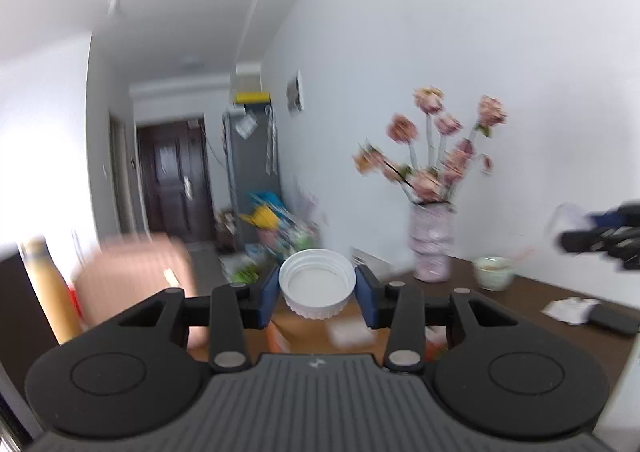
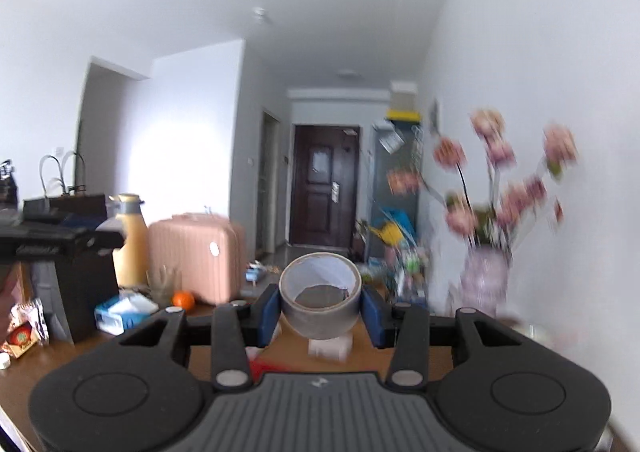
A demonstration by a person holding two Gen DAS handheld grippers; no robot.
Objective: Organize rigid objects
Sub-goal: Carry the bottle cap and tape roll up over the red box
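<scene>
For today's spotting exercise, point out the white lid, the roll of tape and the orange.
white lid [image 1: 317, 279], left wrist view, on its inner face.
roll of tape [image 2: 320, 318], right wrist view, on its grey outer band.
orange [image 2: 183, 300], right wrist view, on the middle of its peel.

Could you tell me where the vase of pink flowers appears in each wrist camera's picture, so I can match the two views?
Left wrist view: the vase of pink flowers stands right of centre on the dark table, right of the white lid in the left gripper.
Right wrist view: the vase is at the right, against the wall, blurred.
Shared landmark: the dark door at the corridor's end.
</scene>
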